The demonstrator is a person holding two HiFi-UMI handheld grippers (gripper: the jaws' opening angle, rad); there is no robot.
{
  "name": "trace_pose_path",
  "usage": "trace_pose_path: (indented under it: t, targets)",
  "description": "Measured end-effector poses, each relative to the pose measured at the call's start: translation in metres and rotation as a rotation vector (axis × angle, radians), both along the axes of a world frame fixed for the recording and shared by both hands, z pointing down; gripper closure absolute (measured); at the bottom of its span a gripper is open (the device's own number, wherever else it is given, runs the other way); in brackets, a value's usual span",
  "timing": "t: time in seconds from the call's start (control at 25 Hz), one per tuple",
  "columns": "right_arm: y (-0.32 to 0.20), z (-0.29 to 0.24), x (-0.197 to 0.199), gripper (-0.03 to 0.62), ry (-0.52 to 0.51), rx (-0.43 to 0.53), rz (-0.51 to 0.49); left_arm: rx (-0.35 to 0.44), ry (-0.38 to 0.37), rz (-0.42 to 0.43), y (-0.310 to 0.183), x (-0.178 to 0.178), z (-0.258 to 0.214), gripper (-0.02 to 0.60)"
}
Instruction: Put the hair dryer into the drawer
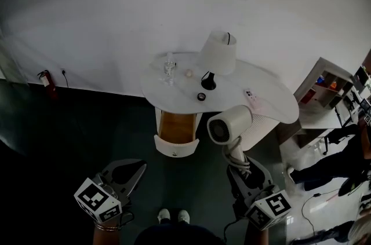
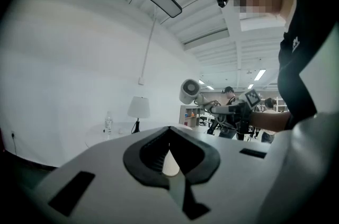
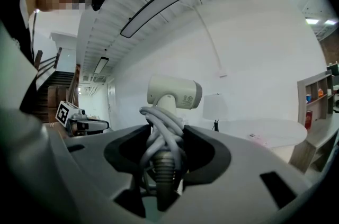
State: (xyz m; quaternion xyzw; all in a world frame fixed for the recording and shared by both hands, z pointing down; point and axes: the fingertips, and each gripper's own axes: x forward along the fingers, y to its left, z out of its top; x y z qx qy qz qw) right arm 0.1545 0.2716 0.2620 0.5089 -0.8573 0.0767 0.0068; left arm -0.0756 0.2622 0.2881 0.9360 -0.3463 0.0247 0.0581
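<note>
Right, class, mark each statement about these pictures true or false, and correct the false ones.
1. The right gripper holds the hair dryer by its cord-wrapped handle. True.
2. The drawer under the table is shut. False: it stands pulled open.
3. The lamp stands on the table. True.
4. The left gripper holds the water bottle. False: the bottle stands on the table, away from that gripper.

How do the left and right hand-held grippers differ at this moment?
The left hand-held gripper is empty, while the right hand-held gripper grips the hair dryer by its cord-wrapped handle. The left one's jaws meet at the tips; the right one's stand wide around the handle. Both point level.
</note>
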Motion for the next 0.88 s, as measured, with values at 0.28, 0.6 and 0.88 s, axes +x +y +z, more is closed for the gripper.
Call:
trace_pose_path:
  t: [0.28, 0.6, 0.88]
  targets:
    - [0.004, 0.002, -0.012, 0.384, -0.02, 0.003, 0.017, 0.011, -0.01, 0.014, 0.002, -0.017, 0.005, 0.574]
    - [0.016, 0.007, -0.032, 0.384, -0.038, -0.011, 0.029, 0.011, -0.011, 0.009, 0.009, -0.041, 0.003, 0.574]
    - [0.016, 0.012, -0.043, 0.384, -0.027, -0.032, 0.03, -0.002, -0.003, 0.011, 0.007, -0.049, 0.011, 0.574]
